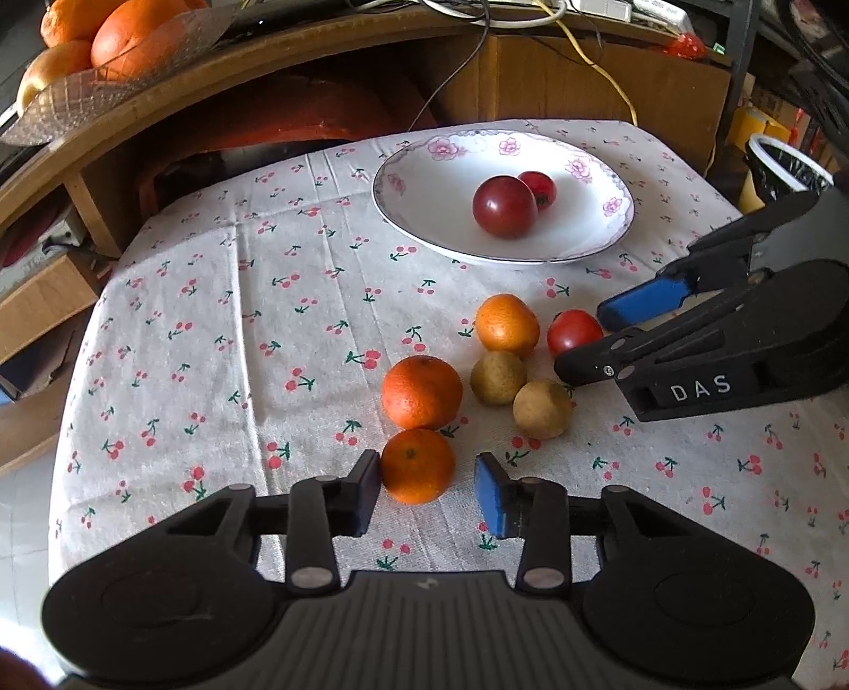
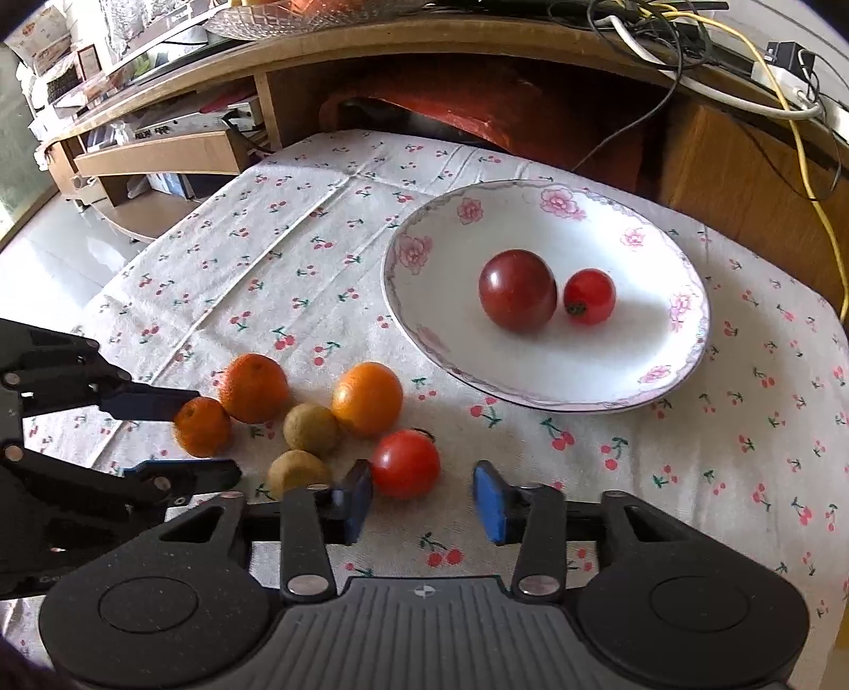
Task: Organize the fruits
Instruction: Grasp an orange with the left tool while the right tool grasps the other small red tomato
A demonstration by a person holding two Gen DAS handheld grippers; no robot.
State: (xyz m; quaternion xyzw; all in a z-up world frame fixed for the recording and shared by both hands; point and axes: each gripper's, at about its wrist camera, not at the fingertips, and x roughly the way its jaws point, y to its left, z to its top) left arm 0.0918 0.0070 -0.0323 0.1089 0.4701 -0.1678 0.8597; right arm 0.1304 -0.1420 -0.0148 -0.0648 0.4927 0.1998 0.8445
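A white floral plate (image 1: 424,212) (image 2: 440,318) at the back of the cloth holds a dark red fruit (image 1: 504,206) (image 2: 517,291) and a small red tomato (image 1: 538,188) (image 2: 589,295). In front lie three oranges, two brown-green fruits (image 1: 541,408) (image 2: 311,429) and a red tomato (image 1: 573,330) (image 2: 406,463). My left gripper (image 1: 427,491) (image 2: 204,435) is open around the nearest small orange (image 1: 417,465) (image 2: 202,427). My right gripper (image 2: 422,501) (image 1: 589,337) is open, with the loose red tomato just at its fingertips.
The cherry-print cloth (image 1: 239,318) covers a small table whose edges drop off left and right. Behind it stands a wooden desk (image 2: 477,42) with cables and a glass bowl of oranges (image 1: 106,58). A lined bin (image 1: 785,170) stands at the far right.
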